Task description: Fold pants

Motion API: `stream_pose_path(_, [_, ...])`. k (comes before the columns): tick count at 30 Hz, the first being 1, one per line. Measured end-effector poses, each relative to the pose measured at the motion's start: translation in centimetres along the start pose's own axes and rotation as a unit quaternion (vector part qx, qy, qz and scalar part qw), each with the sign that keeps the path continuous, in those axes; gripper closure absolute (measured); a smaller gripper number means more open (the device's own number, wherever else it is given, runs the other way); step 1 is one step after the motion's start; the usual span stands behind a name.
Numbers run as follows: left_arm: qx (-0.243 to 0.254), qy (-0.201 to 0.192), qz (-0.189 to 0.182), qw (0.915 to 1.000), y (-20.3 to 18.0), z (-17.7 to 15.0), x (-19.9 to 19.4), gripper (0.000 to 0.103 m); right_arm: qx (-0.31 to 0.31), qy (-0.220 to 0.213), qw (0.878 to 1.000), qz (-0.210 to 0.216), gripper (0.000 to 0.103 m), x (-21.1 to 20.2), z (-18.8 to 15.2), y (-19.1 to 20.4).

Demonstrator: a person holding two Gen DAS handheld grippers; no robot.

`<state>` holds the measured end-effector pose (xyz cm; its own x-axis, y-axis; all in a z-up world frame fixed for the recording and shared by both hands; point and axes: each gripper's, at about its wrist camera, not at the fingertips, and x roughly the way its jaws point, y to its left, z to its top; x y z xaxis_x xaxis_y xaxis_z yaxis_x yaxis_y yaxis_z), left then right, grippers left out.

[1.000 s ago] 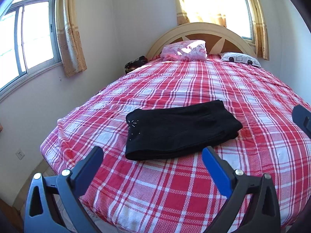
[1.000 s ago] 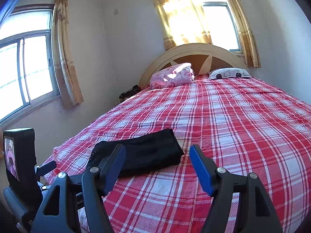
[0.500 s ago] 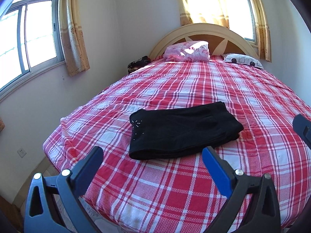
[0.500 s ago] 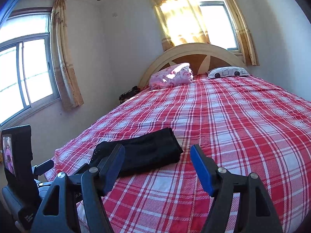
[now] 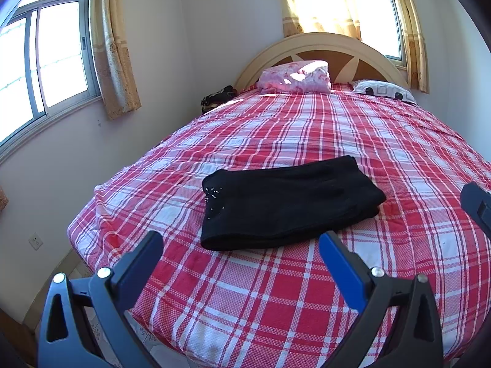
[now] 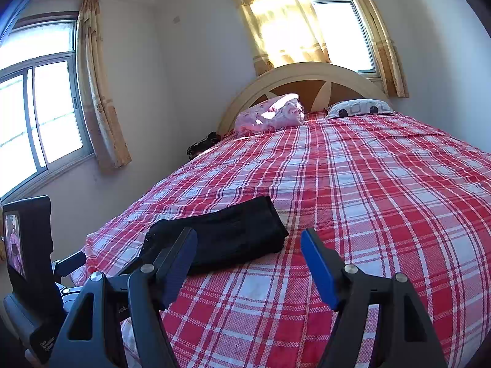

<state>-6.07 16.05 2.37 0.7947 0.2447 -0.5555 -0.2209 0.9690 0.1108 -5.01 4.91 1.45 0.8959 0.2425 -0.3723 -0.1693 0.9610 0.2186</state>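
Black pants (image 5: 285,204) lie folded into a compact rectangle on the red plaid bed (image 5: 307,291), near its foot; small studs show on the left end. They also show in the right wrist view (image 6: 233,236). My left gripper (image 5: 241,245) is open and empty, held back from the near edge of the pants. My right gripper (image 6: 248,242) is open and empty, to the right of the pants and apart from them. Its finger (image 5: 475,205) shows at the right edge of the left wrist view.
A pink pillow (image 5: 294,76) and a patterned white pillow (image 5: 383,90) lie by the curved headboard (image 5: 319,41). A dark bundle (image 5: 218,98) sits at the bed's far left corner. Windows with curtains stand at left and behind. The left gripper's body with its screen (image 6: 24,245) is at lower left.
Both grippers have drawn back and tilted up slightly; the pants sit a little farther away in both views. The pants have not moved on the bed.
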Motion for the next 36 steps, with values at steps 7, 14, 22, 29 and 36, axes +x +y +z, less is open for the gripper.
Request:
stream_pose_path(7, [0.001, 0.001, 0.002, 1.0, -0.02, -0.06, 0.08, 0.0, 0.002, 0.002, 1.0, 0.001, 0.031, 0.07, -0.04, -0.13])
stream_pose_path(14, [0.004, 0.001, 0.01, 0.9999, -0.09, -0.08, 0.29, 0.0, 0.003, 0.001, 1.0, 0.0, 0.031, 0.06, -0.11, -0.16])
stream_pose_path(22, [0.004, 0.002, 0.01, 0.9999, 0.04, 0.12, 0.35, 0.0, 0.004, 0.0, 1.0, -0.004, 0.031, 0.08, -0.19, -0.22])
stream_pose_path(29, [-0.002, 0.009, 0.006, 0.9999, 0.06, 0.37, 0.58, 0.0, 0.005, 0.001, 1.0, -0.006, 0.031, 0.21, -0.21, -0.36])
stream_pose_path(36, [-0.009, 0.015, 0.006, 0.9998, 0.13, 0.45, 0.99, 0.0, 0.005, 0.002, 1.0, -0.007, 0.031, 0.27, -0.22, -0.4])
